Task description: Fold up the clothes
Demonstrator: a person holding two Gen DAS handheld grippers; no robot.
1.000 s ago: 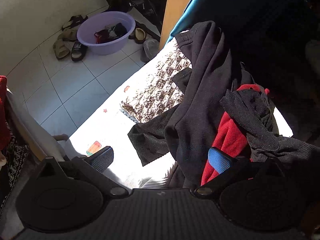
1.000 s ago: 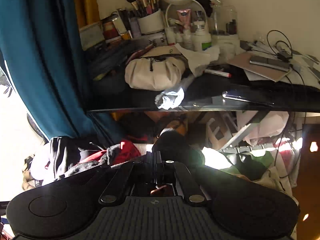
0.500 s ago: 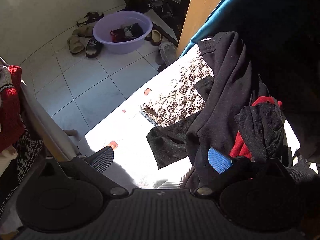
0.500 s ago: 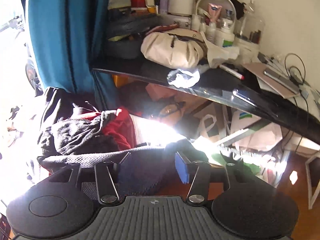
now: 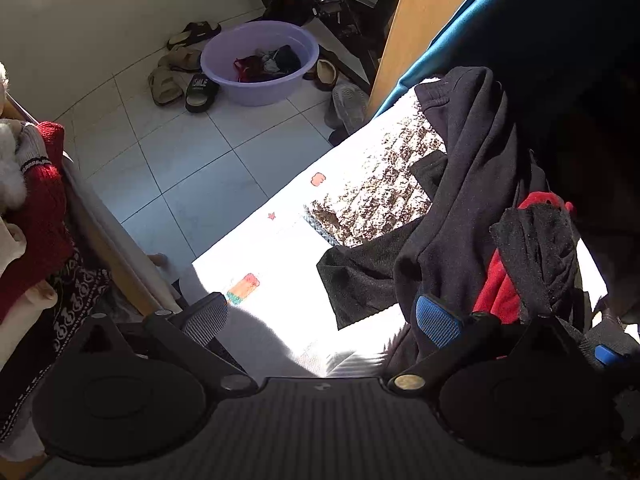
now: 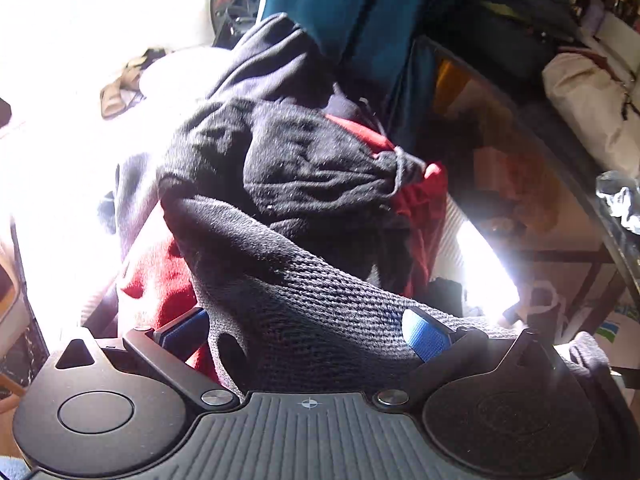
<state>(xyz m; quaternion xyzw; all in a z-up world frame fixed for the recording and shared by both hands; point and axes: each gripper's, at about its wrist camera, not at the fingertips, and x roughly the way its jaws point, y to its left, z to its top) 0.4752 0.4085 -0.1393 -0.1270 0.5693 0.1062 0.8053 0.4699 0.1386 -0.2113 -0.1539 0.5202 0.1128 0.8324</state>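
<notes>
The clothes lie in a loose heap on the sunlit white bed (image 5: 280,248), none of them visibly folded. A long black garment (image 5: 468,184) runs down the middle of the heap, a red one (image 5: 500,292) is bunched under it, and a coarse dark knit (image 6: 320,300) drapes over the near edge of the heap.

All of it looks soft, limp and light. It should sag and slide when lifted, so a hem, cuff or corner would be a better hold than bunched cloth.

The left claw (image 5: 320,316) stands wide apart over bare bed beside the heap, gripping nothing; its blue pad (image 5: 434,320) touches the black garment.

The right claw (image 6: 308,332) also stands wide, with the knit lying across the gap between its fingers, not pinched.
</notes>
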